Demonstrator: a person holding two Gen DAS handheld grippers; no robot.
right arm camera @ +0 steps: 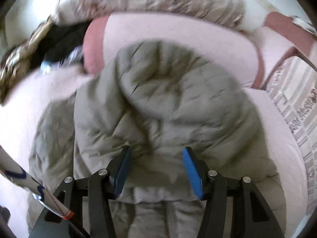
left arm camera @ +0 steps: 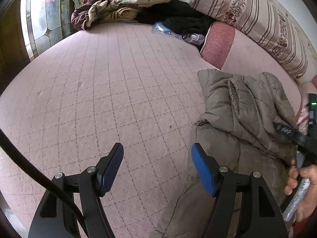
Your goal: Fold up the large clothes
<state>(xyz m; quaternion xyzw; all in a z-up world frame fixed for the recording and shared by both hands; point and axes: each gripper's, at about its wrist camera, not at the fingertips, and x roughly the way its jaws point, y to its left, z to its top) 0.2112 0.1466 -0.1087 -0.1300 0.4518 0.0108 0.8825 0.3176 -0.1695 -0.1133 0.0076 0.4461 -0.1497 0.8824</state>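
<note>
A grey-green puffer jacket (left arm camera: 237,119) lies bunched on the pink quilted bed (left arm camera: 99,89), at the right of the left wrist view. My left gripper (left arm camera: 157,154) is open and empty above the bed, just left of the jacket's edge. In the right wrist view the jacket (right arm camera: 158,99) fills the middle, blurred, with its zipper (right arm camera: 169,216) at the bottom. My right gripper (right arm camera: 156,158) is open directly over the jacket, its blue pads (right arm camera: 191,170) apart with nothing between them. The right tool (left arm camera: 297,136) and a hand show at the far right of the left wrist view.
A striped floral pillow (left arm camera: 257,19) and a pink pillow (left arm camera: 218,43) lie along the bed's far right. A brown and cream blanket (left arm camera: 118,6), black clothing (left arm camera: 178,19) and a clear plastic bag (left arm camera: 178,32) are piled at the far end. A stained-glass door (left arm camera: 45,15) stands at left.
</note>
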